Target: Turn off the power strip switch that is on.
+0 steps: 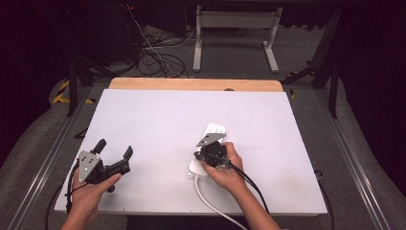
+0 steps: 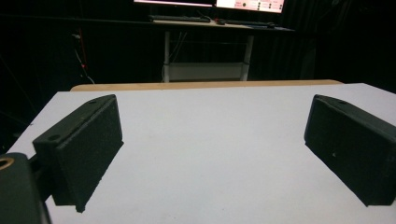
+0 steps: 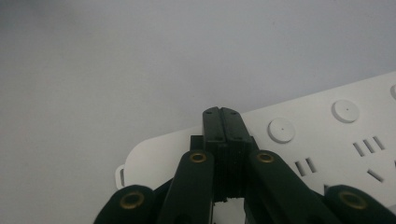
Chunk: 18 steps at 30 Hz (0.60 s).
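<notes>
We are seeing bare forearms, matte black two-jaw grippers (image 1: 114, 155) with brass-ringed screws (image 3: 198, 157) behind the fingers, grey three-cornered plates (image 1: 88, 164), trailing black cables (image 1: 249, 179).

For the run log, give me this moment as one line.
left gripper: open, over bare table | right gripper: shut, empty, above power strip | strip flat

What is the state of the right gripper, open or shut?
Shut. In the right gripper view, the right gripper has its jaws pressed together, empty, over the white power strip.
</notes>
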### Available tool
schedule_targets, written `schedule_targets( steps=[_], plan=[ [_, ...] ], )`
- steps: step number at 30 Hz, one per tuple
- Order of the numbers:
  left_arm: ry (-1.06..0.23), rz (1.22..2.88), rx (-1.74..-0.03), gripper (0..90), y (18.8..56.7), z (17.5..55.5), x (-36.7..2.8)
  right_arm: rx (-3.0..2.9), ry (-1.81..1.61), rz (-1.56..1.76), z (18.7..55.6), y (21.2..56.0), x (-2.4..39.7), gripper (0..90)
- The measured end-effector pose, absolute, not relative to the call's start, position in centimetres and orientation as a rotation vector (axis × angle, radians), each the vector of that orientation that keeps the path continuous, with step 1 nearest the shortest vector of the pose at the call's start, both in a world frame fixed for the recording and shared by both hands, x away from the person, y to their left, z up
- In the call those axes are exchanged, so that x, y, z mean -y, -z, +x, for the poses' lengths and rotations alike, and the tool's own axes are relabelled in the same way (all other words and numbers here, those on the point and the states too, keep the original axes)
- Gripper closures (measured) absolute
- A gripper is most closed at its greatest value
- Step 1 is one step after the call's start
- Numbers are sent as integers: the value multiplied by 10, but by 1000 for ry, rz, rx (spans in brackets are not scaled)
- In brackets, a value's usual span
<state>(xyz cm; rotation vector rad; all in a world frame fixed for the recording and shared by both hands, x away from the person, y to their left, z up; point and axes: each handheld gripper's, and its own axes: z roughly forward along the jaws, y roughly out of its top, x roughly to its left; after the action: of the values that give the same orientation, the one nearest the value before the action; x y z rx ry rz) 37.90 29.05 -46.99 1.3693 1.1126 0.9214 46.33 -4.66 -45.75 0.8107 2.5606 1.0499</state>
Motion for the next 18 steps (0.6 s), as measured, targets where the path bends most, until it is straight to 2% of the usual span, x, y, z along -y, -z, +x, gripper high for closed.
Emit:
schedule_targets(
  steps=[18],
  plan=[
    [-920, 1376, -1118, 53, 470, 380, -290, -2554, -931, 798, 456, 454, 37, 900]
  ],
)
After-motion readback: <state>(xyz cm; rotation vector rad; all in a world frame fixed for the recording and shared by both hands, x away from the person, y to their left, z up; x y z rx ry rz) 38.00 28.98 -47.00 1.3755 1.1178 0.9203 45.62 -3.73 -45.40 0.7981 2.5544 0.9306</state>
